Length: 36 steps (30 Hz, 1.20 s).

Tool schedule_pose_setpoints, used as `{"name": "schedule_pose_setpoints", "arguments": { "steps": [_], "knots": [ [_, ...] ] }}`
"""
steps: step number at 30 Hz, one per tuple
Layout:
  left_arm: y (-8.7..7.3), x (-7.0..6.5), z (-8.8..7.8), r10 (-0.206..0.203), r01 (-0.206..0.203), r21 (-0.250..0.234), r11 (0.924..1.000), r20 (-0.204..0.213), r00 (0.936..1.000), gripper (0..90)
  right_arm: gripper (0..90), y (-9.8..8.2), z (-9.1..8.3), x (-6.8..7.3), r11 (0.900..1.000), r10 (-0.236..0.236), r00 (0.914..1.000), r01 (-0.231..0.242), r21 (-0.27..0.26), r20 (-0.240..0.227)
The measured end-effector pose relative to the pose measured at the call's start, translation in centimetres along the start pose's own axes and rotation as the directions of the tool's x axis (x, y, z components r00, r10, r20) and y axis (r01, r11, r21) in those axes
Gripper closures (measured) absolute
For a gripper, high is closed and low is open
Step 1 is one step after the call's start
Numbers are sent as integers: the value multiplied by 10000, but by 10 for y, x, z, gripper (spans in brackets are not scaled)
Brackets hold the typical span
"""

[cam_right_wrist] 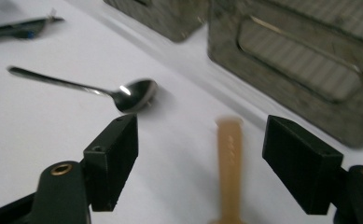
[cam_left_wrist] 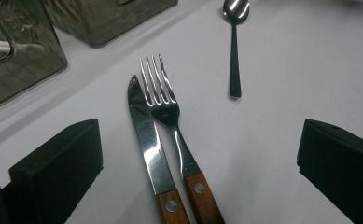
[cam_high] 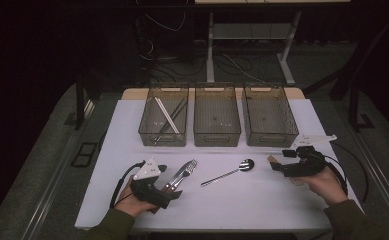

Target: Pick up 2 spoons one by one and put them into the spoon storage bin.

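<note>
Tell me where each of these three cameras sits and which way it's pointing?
High view: above the person's side, looking forward and down on the table and three bins; both forearms and grippers show.
Left gripper view: rides the left gripper, looking along its open jaws at the knife and fork.
Right gripper view: rides the right gripper, its open jaws around a tan stick.
Shared: all three show the spoon.

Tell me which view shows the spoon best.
The left gripper view: the spoon is sharp and whole from bowl to handle end, lying beyond the fork and knife. The high view shows it whole but small. The right gripper view shows it blurred, bowl nearest.
</note>
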<state>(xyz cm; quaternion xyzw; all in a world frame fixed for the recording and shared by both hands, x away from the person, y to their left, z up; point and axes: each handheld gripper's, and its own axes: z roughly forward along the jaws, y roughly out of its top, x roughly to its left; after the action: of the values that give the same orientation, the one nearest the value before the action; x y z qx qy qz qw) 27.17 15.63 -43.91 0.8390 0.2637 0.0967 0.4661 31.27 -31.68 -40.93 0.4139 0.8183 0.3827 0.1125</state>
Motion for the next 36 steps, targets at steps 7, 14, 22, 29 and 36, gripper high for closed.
{"name": "schedule_pose_setpoints", "arguments": {
  "steps": [7,14,22,29,36],
  "knots": [
    [0,0,0,-19,19,-20,10000,-3,10000,0,360,-12,-2,-13,9991,206,9991,-219,363,375],
    [0,0,1,15,-15,28,10000,12,10000,0,425,-10,15,-21,9960,40,9991,-77,890,421],
    [0,0,1,8,-8,27,10000,31,10000,0,480,-5,26,-21,9916,-283,9984,219,1278,485],
    [0,0,1,24,-24,41,10000,25,10000,0,575,-1,35,-22,9882,-362,9991,327,1500,208],
    [0,0,1,25,-25,60,10000,18,10000,0,632,-1,42,-23,9826,-526,9982,466,1796,288]
  ]
}}
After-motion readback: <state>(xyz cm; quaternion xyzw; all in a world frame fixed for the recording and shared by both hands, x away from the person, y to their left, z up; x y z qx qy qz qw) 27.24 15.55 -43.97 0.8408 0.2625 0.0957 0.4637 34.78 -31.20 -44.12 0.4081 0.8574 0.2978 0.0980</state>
